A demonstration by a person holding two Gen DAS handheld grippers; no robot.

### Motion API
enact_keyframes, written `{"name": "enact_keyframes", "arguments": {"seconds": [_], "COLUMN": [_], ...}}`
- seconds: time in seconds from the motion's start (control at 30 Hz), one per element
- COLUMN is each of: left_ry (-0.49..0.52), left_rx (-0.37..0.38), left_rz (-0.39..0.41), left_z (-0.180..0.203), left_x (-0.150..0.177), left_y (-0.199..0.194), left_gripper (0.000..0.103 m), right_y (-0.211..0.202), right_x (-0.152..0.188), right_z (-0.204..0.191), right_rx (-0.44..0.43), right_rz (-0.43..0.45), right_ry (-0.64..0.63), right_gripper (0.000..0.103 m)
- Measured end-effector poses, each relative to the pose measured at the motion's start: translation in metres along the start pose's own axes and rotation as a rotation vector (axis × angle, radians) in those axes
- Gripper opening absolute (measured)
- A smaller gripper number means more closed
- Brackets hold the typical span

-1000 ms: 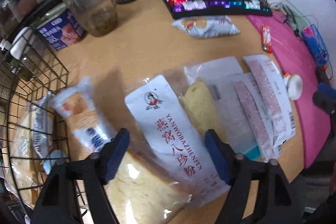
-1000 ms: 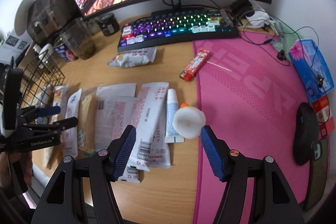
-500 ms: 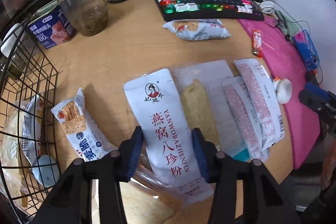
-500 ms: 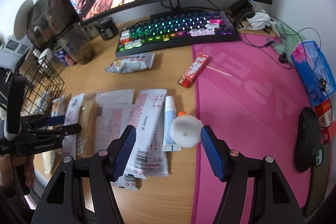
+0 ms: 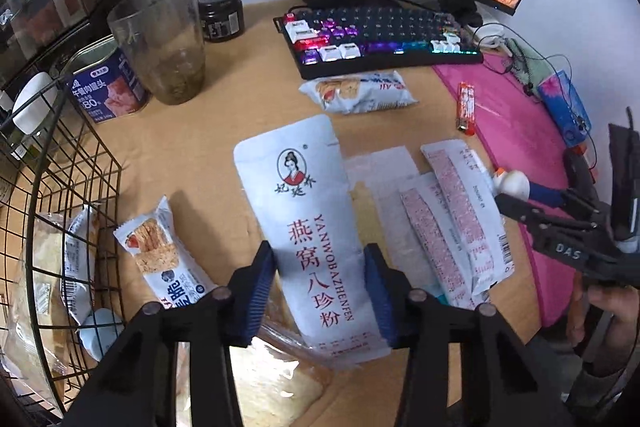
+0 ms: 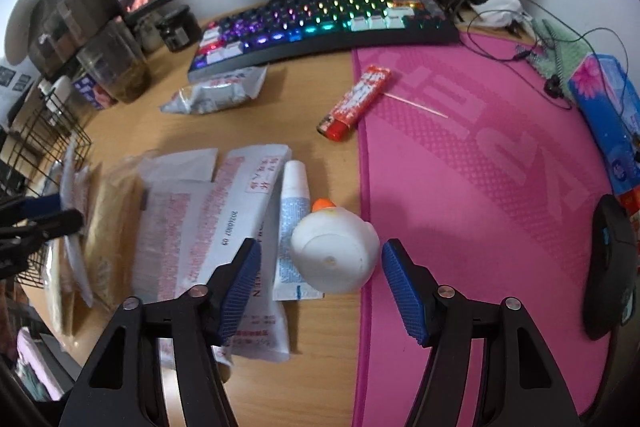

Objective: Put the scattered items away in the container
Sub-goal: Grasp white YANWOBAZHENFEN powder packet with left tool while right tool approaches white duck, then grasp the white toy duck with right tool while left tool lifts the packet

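Gripping, left wrist view: the left gripper (image 5: pixel 320 287) has its blue pads pressed against both edges of the white pouch (image 5: pixel 308 223) with red lettering, whose upper end is tilted up off the desk (image 5: pixel 248 99).
Basket: the black wire basket (image 5: pixel 72 195) stands at the left edge with wrapped food inside.
Wafer packet: the wafer packet (image 5: pixel 160 263) lies on the desk just beside the basket.
Other packets: flat sachets (image 5: pixel 452 215) lie to the right of the pouch; a biscuit bag (image 5: pixel 360 91) lies in front of the keyboard (image 5: pixel 380 39).
Other hand's tool: the right gripper (image 5: pixel 516 197) is at the right edge, a white object at its tips.

Right wrist view, right gripper (image 6: pixel 320 283): its jaws are closing around the white duck toy (image 6: pixel 336 255), pads just beside it, not touching.
Toy place: it sits at the edge of the pink mat (image 6: pixel 480 167), touching a small tube (image 6: pixel 296 203).
Lighter: a red lighter (image 6: pixel 356 103) lies well apart, nearer the keyboard (image 6: pixel 320 23).
Left side: sachets (image 6: pixel 224 219) and the left gripper (image 6: pixel 70 211) on the pouch's edge.
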State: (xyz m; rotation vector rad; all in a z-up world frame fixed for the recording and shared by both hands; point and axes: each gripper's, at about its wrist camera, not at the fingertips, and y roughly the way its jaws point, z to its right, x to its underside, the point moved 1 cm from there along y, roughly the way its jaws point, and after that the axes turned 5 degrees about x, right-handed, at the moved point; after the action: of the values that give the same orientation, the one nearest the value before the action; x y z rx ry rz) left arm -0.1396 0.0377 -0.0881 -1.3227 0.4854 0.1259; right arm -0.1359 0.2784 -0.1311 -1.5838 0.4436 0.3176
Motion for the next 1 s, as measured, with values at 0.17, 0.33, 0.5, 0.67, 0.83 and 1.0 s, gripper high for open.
{"name": "enact_keyframes", "arguments": {"seconds": [0.17,0.33,0.5,0.67,0.83,1.0], "left_ry": [0.0,0.002,0.011,0.01,0.005,0.003], "left_rx": [0.002,0.005,0.011,0.019,0.023,0.022], "left_rz": [-0.002,0.004,0.023,0.018,0.012,0.007], "left_z": [-0.001,-0.001,0.001,0.0,-0.003,-0.006], "left_x": [-0.001,-0.001,-0.004,-0.003,-0.006,-0.012], "left_y": [0.002,-0.001,-0.01,-0.009,-0.004,-0.001], "left_gripper": [0.05,0.05,0.05,0.05,0.05,0.05], "right_y": [0.005,-0.003,-0.015,-0.017,-0.014,0.004], "right_x": [0.0,0.0,-0.004,-0.008,-0.028,-0.051], "right_z": [0.001,0.0,-0.001,-0.006,-0.003,-0.008], "right_rx": [0.013,0.023,0.028,0.109,0.079,0.064], "right_rz": [-0.017,-0.004,0.011,0.052,0.098,0.106], "right_ry": [0.0,-0.007,-0.007,-0.053,-0.034,-0.046], "right_gripper": [0.045,0.044,0.02,0.042,0.05,0.05]}}
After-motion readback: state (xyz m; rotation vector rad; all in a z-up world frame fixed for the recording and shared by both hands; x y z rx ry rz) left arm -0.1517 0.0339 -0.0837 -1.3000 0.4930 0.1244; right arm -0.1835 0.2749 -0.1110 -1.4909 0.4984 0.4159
